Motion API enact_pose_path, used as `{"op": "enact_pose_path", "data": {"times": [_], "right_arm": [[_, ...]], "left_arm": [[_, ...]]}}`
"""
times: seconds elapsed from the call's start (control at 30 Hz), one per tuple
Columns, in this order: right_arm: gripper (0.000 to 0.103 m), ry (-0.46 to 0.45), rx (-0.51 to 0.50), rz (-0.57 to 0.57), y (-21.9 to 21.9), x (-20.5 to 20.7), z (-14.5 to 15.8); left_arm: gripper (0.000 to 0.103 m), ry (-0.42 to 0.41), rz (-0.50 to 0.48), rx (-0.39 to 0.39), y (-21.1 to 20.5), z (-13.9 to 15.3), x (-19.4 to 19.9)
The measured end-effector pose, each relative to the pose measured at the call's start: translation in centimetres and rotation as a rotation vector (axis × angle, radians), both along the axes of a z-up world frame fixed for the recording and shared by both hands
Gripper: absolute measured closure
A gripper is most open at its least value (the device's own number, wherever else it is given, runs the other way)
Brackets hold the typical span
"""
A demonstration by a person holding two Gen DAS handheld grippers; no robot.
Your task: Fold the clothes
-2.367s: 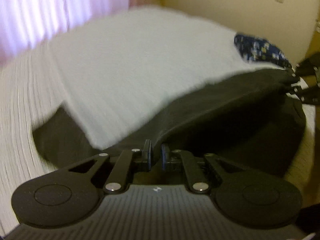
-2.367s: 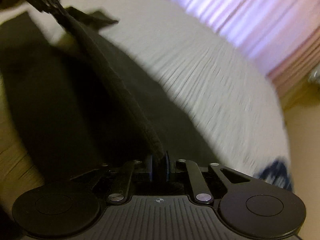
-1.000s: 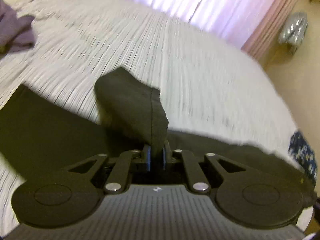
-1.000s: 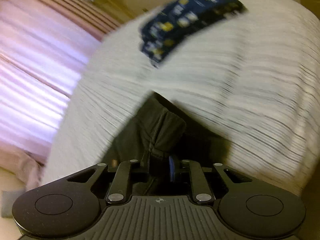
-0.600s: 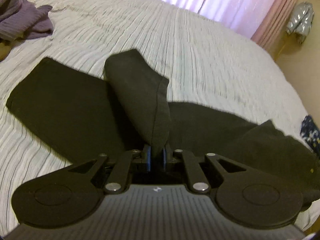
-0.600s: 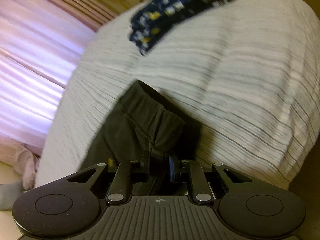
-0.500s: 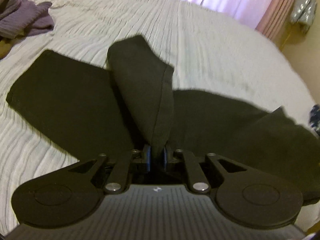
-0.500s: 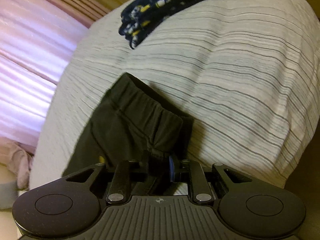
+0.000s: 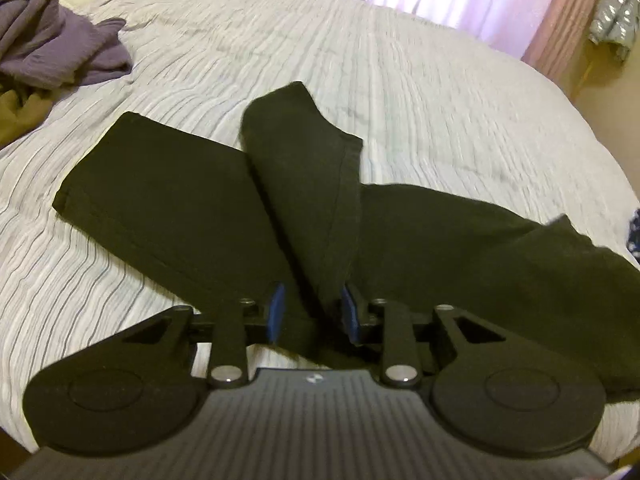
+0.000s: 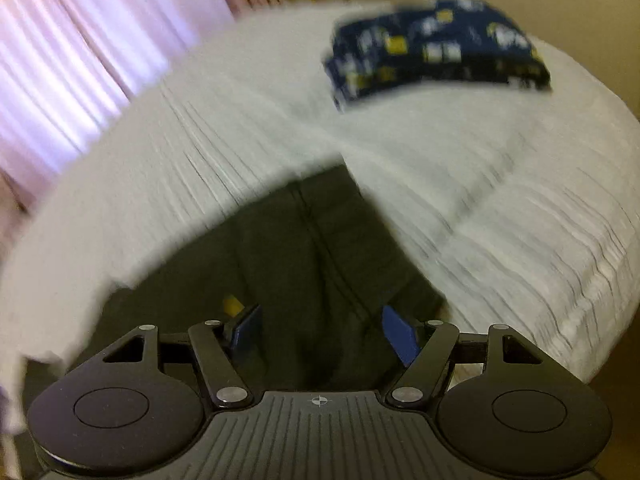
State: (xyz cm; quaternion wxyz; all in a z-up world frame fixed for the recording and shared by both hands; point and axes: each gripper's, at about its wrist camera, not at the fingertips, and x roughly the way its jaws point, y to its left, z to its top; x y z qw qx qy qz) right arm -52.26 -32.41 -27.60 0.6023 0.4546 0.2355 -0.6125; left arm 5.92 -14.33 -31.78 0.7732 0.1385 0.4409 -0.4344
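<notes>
left gripper [image 9: 311, 307]: jaws are being held open, black pants [image 9: 168, 204] lying between them on the bed [image 9: 440, 112] | right gripper [image 10: 322, 334]: jaws are being held wide open over the pants' waist end

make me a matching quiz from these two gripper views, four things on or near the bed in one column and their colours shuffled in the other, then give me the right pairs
Things:
1. trousers spread on the bed
2. crumpled garment at the far left
3. folded patterned cloth near the bed's far edge
4. curtain behind the bed

Colours:
A. navy with yellow and white marks
B. pink
C. black
D. purple

Pairs: 1-C, 2-D, 3-A, 4-B
</notes>
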Motion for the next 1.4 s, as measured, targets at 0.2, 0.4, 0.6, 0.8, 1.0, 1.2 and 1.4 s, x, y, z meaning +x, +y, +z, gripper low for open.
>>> {"op": "enact_pose_path", "data": {"times": [0.2,0.4,0.6,0.8,1.0,1.2,1.4], "right_arm": [[0.033,0.103,0.016,-0.122,0.5,1.3,0.4],[0.033,0.012,-0.109,0.063,0.0,9.4,3.0],[0.033,-0.275,-0.078,0.356,-0.2,23.9,1.3],[0.033,-0.471,0.024,0.488,-1.0,38.8,-3.6],[0.033,-0.535,0.213,0.407,-3.1,46.7,-8.6],[0.099,-0.554,0.096,0.556,-1.4,50.6,-4.7],[0.091,-0.236,-0.217,1.232,10.3,59.8,2.1]], "left_arm": [[0.082,0.012,0.077,-0.008,0.1,-1.6,4.5],[0.089,0.005,0.151,0.010,0.2,-3.5,10.4],[0.090,0.008,0.252,-0.010,2.0,-1.7,18.5],[0.089,0.081,0.260,-0.060,6.6,1.2,23.7],[0.089,0.167,0.298,-0.084,10.9,1.4,26.0],[0.089,0.251,0.367,-0.124,13.4,0.5,27.8],[0.089,0.322,0.426,-0.169,15.7,0.5,28.0]]}}
